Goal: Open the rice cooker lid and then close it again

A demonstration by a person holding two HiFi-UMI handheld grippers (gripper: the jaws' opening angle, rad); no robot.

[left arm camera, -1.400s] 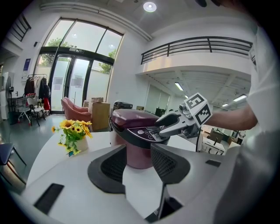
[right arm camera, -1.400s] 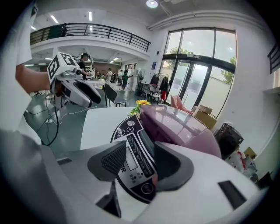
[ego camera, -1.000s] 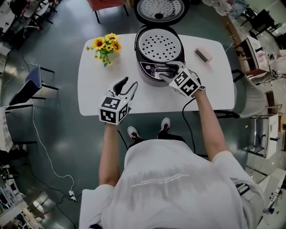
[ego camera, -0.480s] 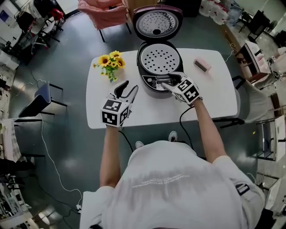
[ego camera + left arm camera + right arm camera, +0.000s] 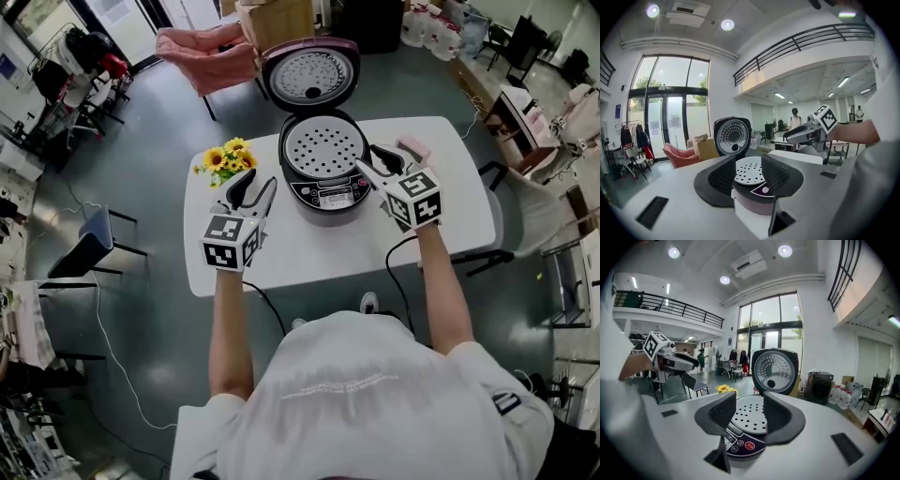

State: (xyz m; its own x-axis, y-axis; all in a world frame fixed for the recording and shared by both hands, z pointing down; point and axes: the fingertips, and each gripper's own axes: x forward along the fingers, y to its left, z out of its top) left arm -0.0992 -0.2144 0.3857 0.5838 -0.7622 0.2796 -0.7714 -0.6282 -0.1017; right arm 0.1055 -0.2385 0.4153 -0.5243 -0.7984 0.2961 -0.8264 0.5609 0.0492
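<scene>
rice cooker (image 5: 749, 205) body: partly hidden behind left hand-held gripper (image 5: 748, 165) jaws | panel labels: too small to read

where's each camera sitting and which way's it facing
Head view: on the person's head, steeply down at the rice cooker; forearms, left gripper, right gripper show.
Left gripper view: on the left gripper, faces the rice cooker past its own parted, empty jaws.
Right gripper view: likewise; jaws just closed slightly, gripping nothing.
Both gripper views share the raised lid.

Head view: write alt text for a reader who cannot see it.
A rice cooker sits lid open on a table. A person holds the left gripper and right gripper either side of it, both empty; the right one's jaws have just been closing.
</scene>
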